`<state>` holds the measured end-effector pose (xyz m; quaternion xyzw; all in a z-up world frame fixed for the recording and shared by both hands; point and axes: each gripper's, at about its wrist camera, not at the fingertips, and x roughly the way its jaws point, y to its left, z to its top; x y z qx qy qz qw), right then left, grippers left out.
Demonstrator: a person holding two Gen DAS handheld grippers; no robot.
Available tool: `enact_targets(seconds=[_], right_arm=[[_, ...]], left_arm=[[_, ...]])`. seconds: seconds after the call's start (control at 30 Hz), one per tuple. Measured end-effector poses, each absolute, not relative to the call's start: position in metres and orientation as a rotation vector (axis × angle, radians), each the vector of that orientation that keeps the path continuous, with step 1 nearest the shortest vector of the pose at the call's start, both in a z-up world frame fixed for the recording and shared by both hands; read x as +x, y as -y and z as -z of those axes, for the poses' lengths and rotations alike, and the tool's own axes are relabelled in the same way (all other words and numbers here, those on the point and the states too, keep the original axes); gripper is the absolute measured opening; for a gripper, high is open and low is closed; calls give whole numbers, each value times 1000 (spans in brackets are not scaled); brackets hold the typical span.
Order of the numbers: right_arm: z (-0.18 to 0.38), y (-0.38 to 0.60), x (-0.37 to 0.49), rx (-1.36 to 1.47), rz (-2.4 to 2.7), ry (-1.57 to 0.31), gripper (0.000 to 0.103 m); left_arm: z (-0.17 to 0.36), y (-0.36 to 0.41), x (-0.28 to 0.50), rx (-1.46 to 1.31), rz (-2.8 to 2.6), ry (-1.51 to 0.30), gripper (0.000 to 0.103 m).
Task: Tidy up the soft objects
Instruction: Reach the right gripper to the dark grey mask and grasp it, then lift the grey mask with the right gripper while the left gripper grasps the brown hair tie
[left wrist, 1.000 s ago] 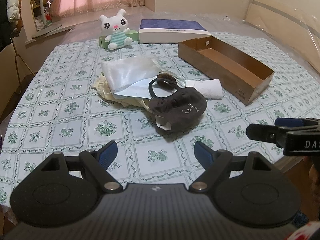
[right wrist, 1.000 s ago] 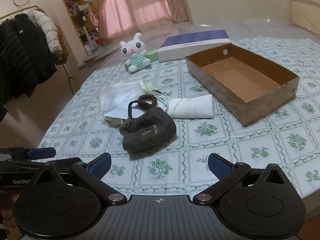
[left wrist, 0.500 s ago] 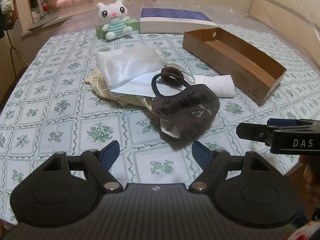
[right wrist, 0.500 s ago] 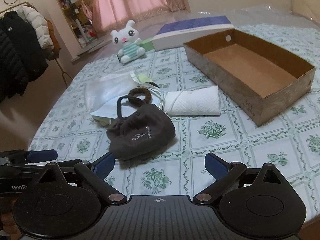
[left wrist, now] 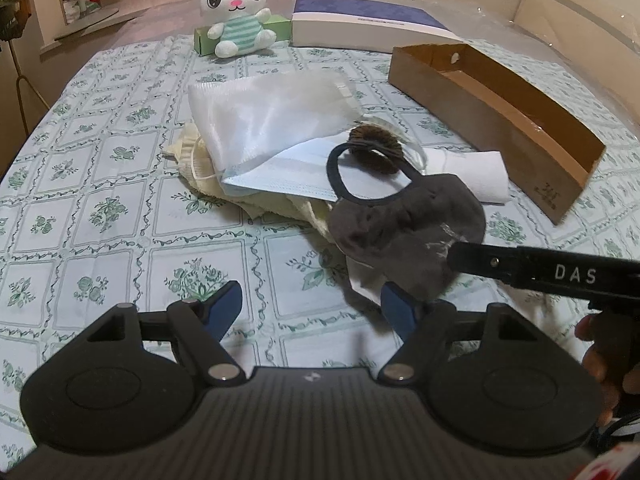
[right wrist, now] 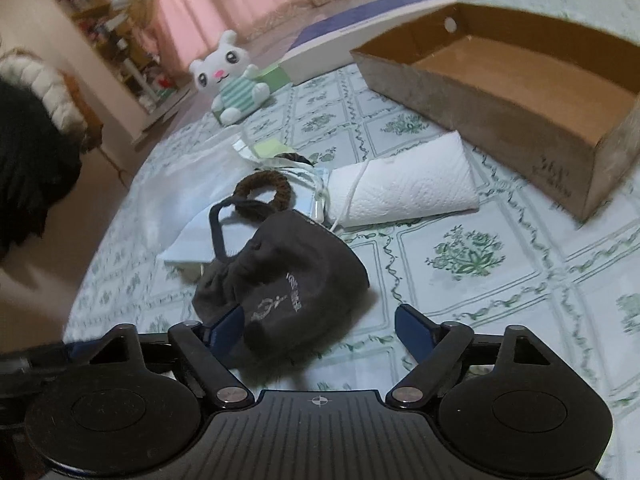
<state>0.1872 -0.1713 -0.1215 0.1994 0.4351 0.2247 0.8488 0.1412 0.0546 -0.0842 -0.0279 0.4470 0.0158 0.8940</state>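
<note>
Right wrist view: my right claw (right wrist: 318, 328) apart, jaws just been narrowing, dark cloth mask (right wrist: 282, 280) between them, unpinched, aligned for pickup. Box (right wrist: 600, 168) ahead right. Left claw (left wrist: 312, 308) apart, jaws also narrowing, nothing between.

Ahead of my tongs the bed, under a green-flowered cloth (left wrist: 100, 216), carries a heap of soft things topped by a dark grey mask (right wrist: 288, 280). Right of it sits a cardboard tray (right wrist: 500, 92); beyond, a plush bunny (left wrist: 236, 20) and a flat box (left wrist: 360, 28).

Left tool (left wrist: 310, 308) angled downward, jaws apart, just narrowing, right tool (right wrist: 316, 328) likewise, seemingly gripping nothing
</note>
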Motion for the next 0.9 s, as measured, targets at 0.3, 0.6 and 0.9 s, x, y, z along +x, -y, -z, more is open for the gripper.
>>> enact_targets(seconds=[0.3,0.6,0.9], right_arm=[[144,165,202,573,-490,-925,40],[124,179,187,458,-544,-879,10],[91,198,160,209,-557,-801,9]], left_arm=[[98,-66,153,-86,-46,-955,72],[98,-65,147,-98,-40,-963,70],[89,-54,137,-84,-26,-949,69]])
